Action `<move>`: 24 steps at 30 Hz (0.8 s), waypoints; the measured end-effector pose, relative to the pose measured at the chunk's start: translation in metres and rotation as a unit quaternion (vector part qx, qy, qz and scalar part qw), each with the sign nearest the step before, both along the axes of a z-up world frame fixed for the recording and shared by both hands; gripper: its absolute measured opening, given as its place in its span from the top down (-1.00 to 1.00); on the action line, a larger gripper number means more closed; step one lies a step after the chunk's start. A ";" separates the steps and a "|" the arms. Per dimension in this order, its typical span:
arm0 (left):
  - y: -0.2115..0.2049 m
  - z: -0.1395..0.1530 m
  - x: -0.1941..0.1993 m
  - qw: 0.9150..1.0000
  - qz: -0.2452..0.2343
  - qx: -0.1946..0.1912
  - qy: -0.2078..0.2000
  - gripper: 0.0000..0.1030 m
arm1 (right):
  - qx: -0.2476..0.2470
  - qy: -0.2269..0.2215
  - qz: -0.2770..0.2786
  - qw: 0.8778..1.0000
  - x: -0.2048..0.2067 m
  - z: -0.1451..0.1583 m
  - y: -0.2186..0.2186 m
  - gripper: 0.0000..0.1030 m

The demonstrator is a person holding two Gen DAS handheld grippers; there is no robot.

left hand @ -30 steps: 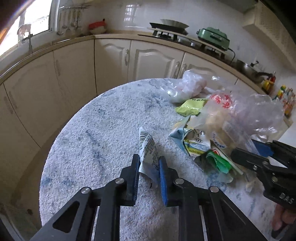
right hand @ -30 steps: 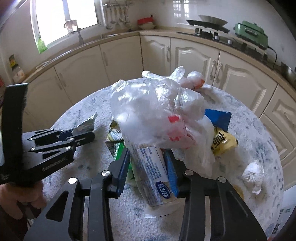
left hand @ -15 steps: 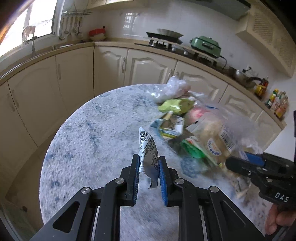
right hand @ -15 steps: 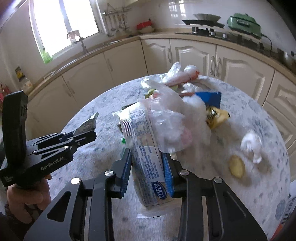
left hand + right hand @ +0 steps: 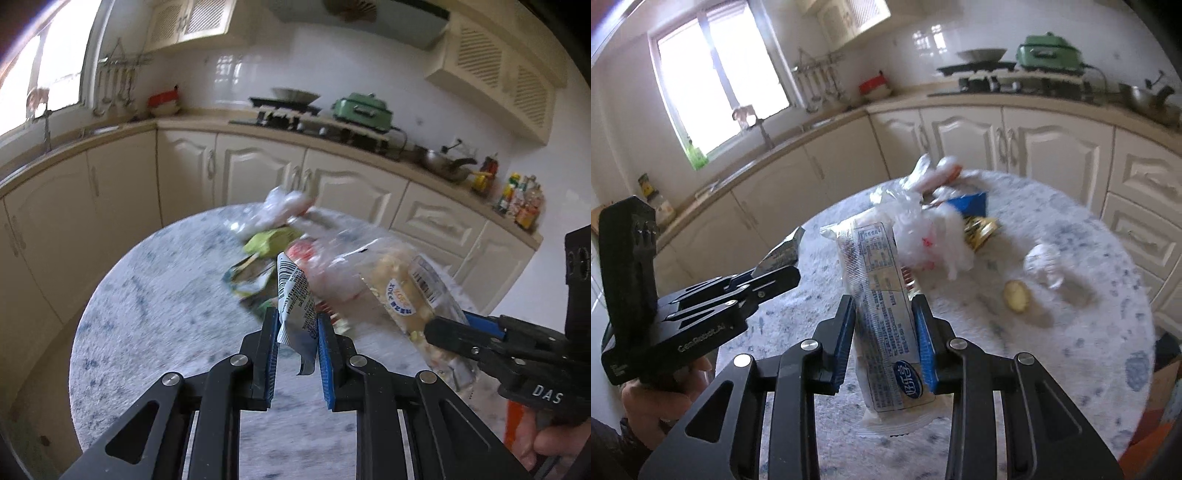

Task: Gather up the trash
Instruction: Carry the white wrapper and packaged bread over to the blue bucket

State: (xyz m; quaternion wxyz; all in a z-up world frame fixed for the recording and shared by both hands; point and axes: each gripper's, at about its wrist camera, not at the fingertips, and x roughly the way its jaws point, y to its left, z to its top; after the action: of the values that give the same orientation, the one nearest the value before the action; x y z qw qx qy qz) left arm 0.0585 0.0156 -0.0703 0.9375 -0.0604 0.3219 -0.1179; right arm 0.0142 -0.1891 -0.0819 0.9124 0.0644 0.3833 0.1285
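- Step in hand, by my read: carry-off, both grippers loaded with trash and held above the round table (image 5: 155, 317).
- Left gripper (image 5: 297, 325) clamped on a torn foil wrapper (image 5: 293, 295), barcode side showing, wrapper sticking up from between the pads.
- Right gripper (image 5: 885, 325) pinching a long clear snack packet (image 5: 882, 302); a crumpled plastic bag (image 5: 923, 229) seems to trail from its far end, link unclear.
- Left on the table: green wrapper (image 5: 271, 240), blue packet (image 5: 971, 203), yellow packet (image 5: 980, 227), paper wad (image 5: 1043, 262), small brownish scrap (image 5: 1017, 295).
- No bin in either view.
- Next probably calls for locating a bin, keeping both grips firm, minding the trailing bag.
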 end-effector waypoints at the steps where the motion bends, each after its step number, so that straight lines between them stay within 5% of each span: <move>1: -0.002 0.003 -0.001 1.000 -0.003 0.000 -0.004 0.69 | 0.002 -0.004 -0.003 1.000 -0.002 0.003 -0.003 0.38; 9: -0.042 0.030 -0.018 0.998 -0.043 0.010 -0.046 0.69 | 0.025 -0.044 -0.039 0.998 -0.032 0.036 -0.049 0.48; 15: -0.063 0.019 -0.018 0.998 -0.058 0.023 -0.030 0.69 | -0.008 0.010 -0.056 0.998 -0.026 0.004 -0.067 0.42; 19: -0.073 0.015 -0.016 0.998 -0.059 0.025 -0.015 0.69 | -0.044 0.047 -0.073 0.995 -0.030 -0.024 -0.072 -0.24; 24: -0.089 0.010 -0.014 0.998 -0.064 0.026 -0.002 0.69 | -0.103 0.072 -0.066 0.990 -0.030 -0.045 -0.077 -0.28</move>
State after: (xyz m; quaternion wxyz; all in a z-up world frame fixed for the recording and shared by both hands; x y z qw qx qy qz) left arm 0.0445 -0.0731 -0.0600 0.9299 -0.0147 0.3260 -0.1694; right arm -0.0157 -0.2658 -0.1268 0.8906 0.0045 0.4543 0.0226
